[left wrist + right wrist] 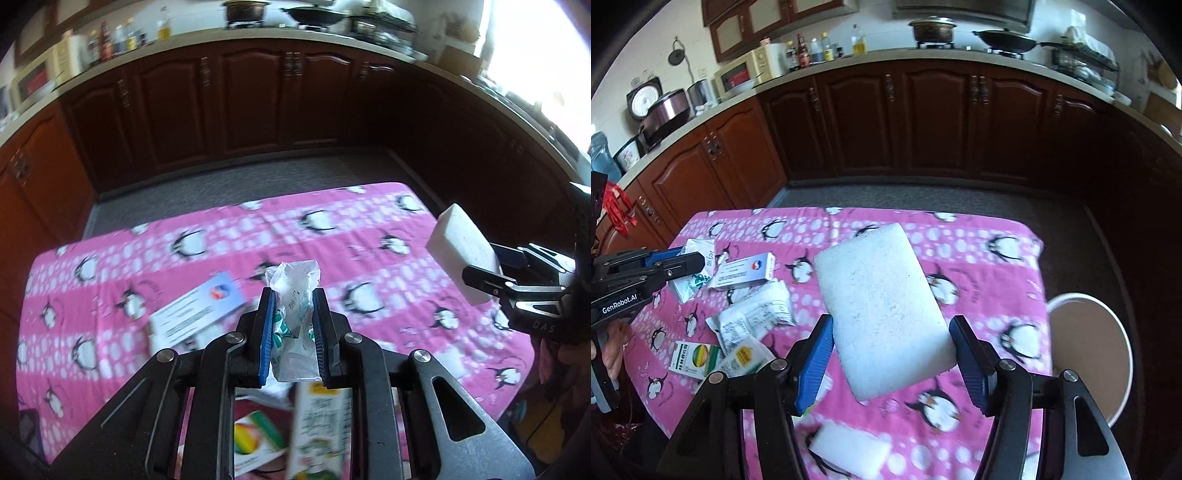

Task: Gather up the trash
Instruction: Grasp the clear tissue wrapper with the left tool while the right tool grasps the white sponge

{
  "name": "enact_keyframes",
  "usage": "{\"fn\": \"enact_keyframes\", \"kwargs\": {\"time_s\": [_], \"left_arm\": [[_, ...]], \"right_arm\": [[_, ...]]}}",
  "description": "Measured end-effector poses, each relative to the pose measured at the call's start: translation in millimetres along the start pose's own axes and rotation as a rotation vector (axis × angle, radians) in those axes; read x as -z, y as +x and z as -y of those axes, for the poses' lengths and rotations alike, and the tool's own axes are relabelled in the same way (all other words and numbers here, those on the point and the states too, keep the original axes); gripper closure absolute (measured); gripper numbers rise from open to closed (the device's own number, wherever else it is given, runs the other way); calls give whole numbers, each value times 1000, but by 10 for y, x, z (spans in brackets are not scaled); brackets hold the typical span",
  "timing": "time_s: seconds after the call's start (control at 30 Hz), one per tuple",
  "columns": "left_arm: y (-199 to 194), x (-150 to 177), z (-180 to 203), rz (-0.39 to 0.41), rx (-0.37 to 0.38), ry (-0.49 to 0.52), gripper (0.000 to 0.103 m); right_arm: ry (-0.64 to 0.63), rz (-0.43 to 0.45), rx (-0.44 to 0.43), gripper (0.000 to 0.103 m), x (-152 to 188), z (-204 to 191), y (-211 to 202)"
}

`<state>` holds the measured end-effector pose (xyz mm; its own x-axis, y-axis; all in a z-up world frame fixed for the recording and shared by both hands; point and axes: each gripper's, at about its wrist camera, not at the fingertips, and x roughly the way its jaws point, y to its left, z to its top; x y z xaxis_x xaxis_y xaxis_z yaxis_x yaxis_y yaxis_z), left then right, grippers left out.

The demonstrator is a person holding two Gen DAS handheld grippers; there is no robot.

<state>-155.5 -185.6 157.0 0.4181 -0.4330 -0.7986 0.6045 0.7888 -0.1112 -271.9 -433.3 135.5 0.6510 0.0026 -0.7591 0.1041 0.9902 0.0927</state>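
Observation:
My left gripper (293,299) is shut on a crumpled clear plastic wrapper (293,291) with green print, held above the table. From the right wrist view the same left gripper (685,258) shows at the far left, with the wrapper (692,284) hanging from it. A white foam block (882,310) sits clamped between the blue pads of my right gripper (891,323), raised over the pink penguin tablecloth (979,229). That foam block (461,251) and the right gripper (493,267) also appear at the right edge of the left wrist view.
On the cloth lie a white medicine box (746,273), crumpled paper leaflets (757,314), a green-and-yellow box (694,360) and another foam piece (849,450). A round white bin (1082,297) stands on the floor beside the table's right edge. Dark kitchen cabinets (923,122) run behind.

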Motion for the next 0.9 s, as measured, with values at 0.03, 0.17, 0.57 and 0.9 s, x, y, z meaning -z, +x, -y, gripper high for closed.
{"fn": "enact_keyframes", "kwargs": {"time_s": [0.03,0.17,0.57,0.9], "left_arm": [[8,-20,72,1,7,11,86],[87,-124,440,2,42,71,86],[412,-390,1500,-14,144,219,86],[800,-491,2122,-62,209,268,86]], "right_arm": [[10,2,7,42,13,55,-29],[50,10,41,41,100,318,-171],[198,19,173,41,435,1232,-449],[309,-14,240,41,667,1833,-452]]}}
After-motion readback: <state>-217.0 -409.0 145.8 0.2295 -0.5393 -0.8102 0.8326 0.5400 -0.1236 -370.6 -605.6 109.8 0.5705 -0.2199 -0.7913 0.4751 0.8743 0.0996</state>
